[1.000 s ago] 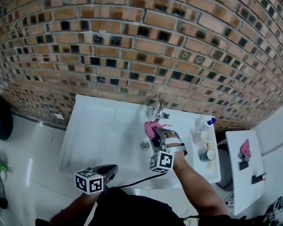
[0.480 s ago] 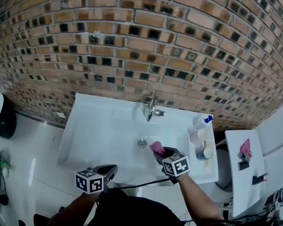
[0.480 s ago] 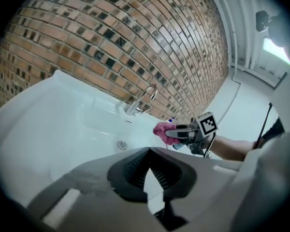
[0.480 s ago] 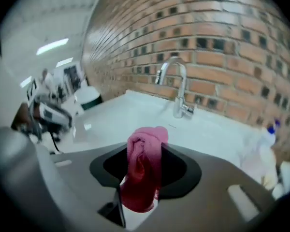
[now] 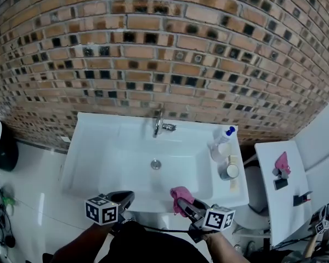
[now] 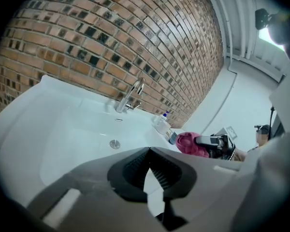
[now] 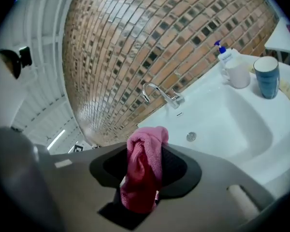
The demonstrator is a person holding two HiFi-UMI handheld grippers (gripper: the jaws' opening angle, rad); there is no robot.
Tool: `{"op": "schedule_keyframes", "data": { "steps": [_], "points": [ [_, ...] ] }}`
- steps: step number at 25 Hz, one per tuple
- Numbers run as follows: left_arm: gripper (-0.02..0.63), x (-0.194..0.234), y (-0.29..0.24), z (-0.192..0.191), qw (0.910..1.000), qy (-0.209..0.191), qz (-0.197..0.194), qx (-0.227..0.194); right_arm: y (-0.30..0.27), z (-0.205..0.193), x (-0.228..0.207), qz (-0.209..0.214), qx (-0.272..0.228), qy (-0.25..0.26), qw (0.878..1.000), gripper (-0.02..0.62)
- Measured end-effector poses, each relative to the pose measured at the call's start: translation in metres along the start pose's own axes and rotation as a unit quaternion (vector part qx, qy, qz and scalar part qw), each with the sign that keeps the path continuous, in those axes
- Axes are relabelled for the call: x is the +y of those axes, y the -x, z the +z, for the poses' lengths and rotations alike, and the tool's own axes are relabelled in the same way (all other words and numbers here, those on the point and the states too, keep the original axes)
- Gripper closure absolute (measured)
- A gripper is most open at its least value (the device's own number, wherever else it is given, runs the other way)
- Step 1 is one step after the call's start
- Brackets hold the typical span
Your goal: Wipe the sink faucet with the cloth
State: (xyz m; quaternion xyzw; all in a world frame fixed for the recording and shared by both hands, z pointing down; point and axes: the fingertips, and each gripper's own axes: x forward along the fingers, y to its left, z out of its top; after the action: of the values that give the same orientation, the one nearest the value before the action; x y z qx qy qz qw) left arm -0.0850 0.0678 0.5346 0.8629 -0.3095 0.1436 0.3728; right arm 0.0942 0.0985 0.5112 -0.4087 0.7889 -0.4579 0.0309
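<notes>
Gripping a bunched pink cloth (image 7: 147, 151), the right hand-held gripper (image 7: 145, 167) has its black ribbed pads clamped on it. That's clear only in the right gripper view. The head view gives just a pink tuft over the sink's (image 5: 88, 147) front rim, at 6 o'clock from the drain (image 5: 156, 164) and well apart from the faucet (image 5: 159, 126), which stands at 12 o'clock from the drain.

The left hand-held gripper (image 6: 150, 151) is closed w/ nothing in it: tips meet, and white sink shows thru the gap behind them. Its view also catches the right one side-on at 3 o'clock, cloth poking out front.

Only the head view shows the white side desk (image 5: 274, 201) at 3 o'clock. It carries another pink item (image 5: 282, 162) and small dark bits too small to name.

The cloth's lower end drops behind the gripper body, hidden. Both arms are cut off at the bottom edge.

- Cloth: knit-looking weave, twisted.
- Sink: glossy white, rectangular basin.
- Faucet: chrome, curved spout.
- Wall (image 5: 153, 48): brick w/ dark glazed insets.
- On the sink's 3 o'clock ledge: blue-top pump bottle (image 5: 222, 136), white mug (image 5: 219, 151), blue cup (image 5: 228, 171).
</notes>
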Motion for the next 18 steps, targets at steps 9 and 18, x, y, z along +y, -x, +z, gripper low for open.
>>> {"op": "schedule_keyframes", "data": {
  "steps": [9, 18],
  "points": [
    [0.6, -0.012, 0.0, -0.015, 0.9995, -0.024, 0.017, 0.01, 0.057, -0.035, -0.01, -0.046, -0.027, 0.078, 0.995, 0.425],
    [0.6, -0.035, -0.003, -0.017, 0.9996, -0.024, 0.01, -0.01, 0.061, -0.031, -0.001, -0.042, -0.04, 0.127, 0.99, 0.426]
  ]
}}
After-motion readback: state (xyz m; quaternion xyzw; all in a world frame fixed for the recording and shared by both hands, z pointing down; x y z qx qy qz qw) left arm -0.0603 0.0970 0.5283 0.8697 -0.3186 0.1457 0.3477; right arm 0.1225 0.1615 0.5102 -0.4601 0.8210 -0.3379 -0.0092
